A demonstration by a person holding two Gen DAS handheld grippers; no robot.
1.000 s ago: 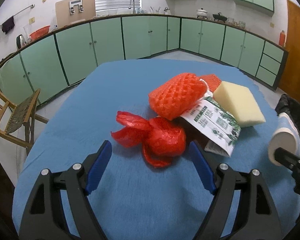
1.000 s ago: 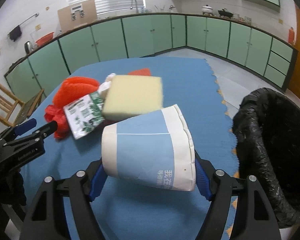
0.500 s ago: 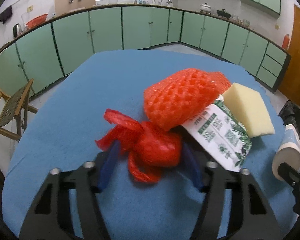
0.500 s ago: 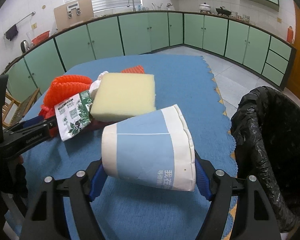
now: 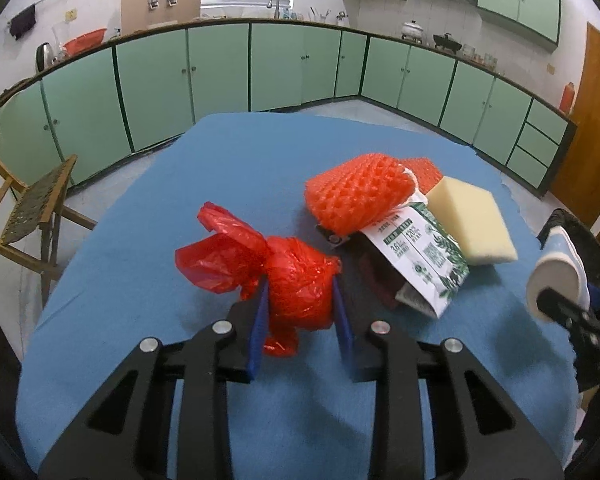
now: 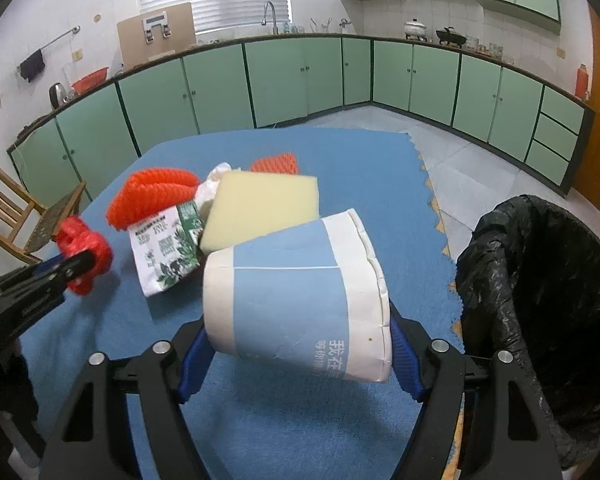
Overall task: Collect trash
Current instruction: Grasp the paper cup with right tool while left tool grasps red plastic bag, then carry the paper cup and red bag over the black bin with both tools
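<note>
A: Left wrist view first. Status?

B: Left hand-held gripper (image 5: 300, 308) is pinching the red plastic bag (image 5: 276, 276), blue pads (image 5: 260, 316) pressed on both sides of the knotted ball. Can't tell whether the bag is clear of the blue bench (image 5: 140, 248). Thin crinkly film, loose flap sticking out to the left.

A: What's left on the bench?

B: Orange foam net (image 5: 358, 196), ribbed mesh, soft tube shape. A green-and-white printed carton (image 5: 420, 256), flattened, leaning under the net. Yellow sponge block (image 5: 470, 220), rectangular, matte, just beside the carton. None touched.

A: Right wrist view?

B: Right hand-held gripper (image 6: 296, 360) is clamped on a paper cup (image 6: 296, 296), white and blue, lying sideways between the pads; its wall looks slightly creased. The black-lined trash bin (image 6: 540, 300) sits off the bench's right edge, near the cup. Liner is glossy and wrinkled; I can't see anything inside it from here.

A: Progress?

B: Early, I'd judge. Two items gripped, none visibly binned. The pile is there in this view too, with some crumpled white paper (image 6: 216, 184) behind the carton and a second orange mesh piece (image 6: 276, 162) beyond the sponge.
</note>
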